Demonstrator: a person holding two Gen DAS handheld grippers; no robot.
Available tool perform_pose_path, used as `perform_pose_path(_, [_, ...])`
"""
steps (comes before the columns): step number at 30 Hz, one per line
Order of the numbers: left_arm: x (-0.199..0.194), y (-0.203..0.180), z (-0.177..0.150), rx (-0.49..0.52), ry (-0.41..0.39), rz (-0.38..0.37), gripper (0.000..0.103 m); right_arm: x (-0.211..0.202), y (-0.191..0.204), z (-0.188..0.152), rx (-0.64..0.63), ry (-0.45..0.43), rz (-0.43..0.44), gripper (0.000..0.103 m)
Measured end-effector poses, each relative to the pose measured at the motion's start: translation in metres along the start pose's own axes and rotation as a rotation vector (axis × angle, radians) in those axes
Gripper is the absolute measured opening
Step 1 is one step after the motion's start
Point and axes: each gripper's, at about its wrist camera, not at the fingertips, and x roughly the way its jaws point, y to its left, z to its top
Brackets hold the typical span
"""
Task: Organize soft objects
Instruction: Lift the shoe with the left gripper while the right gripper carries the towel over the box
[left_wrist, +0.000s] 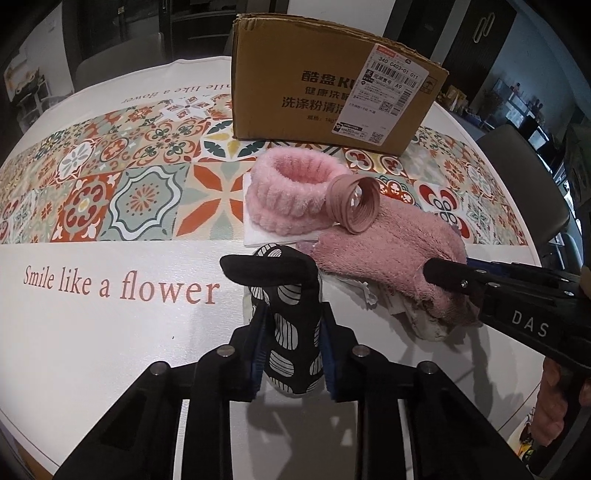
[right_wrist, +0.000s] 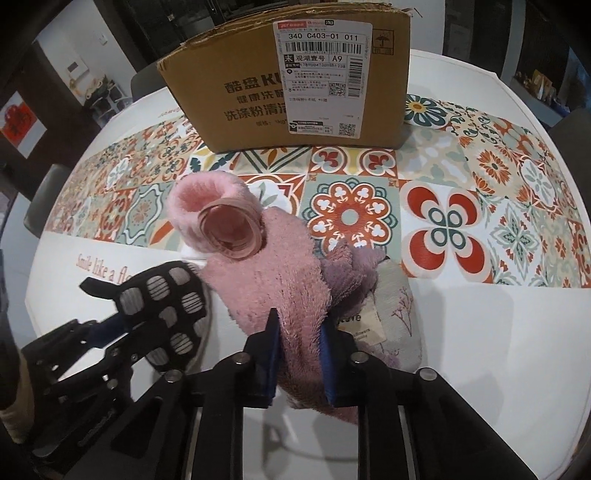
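Right gripper (right_wrist: 297, 354) pinches pink towel (right_wrist: 266, 280); purple cloth (right_wrist: 347, 273) hidden leftward.

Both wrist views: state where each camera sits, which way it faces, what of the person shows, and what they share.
Left wrist: sits on the left tongs, looking down and forward at the black patterned cloth they clamp; the right tongs enter from the right.
Right wrist: sits on the right tongs, clamped on the pink fuzzy cloth; the left tongs show at left.
Shared: cardboard box, pink headband, hair-tie bundle, tablecloth.
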Motion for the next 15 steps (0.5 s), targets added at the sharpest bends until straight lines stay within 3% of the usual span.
perform_pose_path(15, [-0.053,-0.015,0.011,0.086,-0.192,0.018,0.023,-0.048,0.008,0.003,0.023,-0.116,0.04,0.017])
